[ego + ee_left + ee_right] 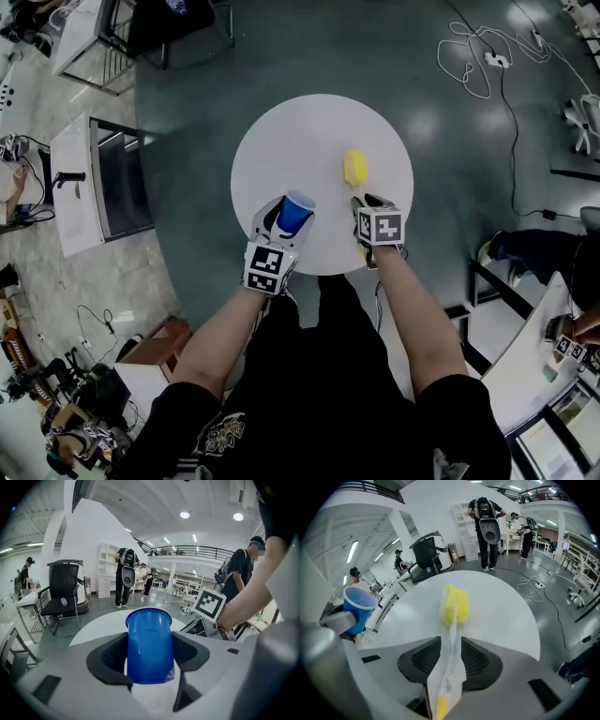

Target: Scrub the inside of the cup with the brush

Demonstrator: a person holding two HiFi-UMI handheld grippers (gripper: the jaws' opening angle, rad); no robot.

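From the head view, a round white table (309, 131) lies below. At its near edge the left gripper (284, 223) holds a blue plastic cup (294, 213), tilted, its open mouth showing only blue inner wall. The right gripper (367, 203) sits near it, behind a yellow sponge-headed brush with a clear handle (353, 170) that lies on the tabletop. In the left gripper view, both pads press the cup's sides, and its inside is hidden here. In the right gripper view, the jaws stand apart, the handle loose between them and the sponge head resting on the table, apart from the cup.
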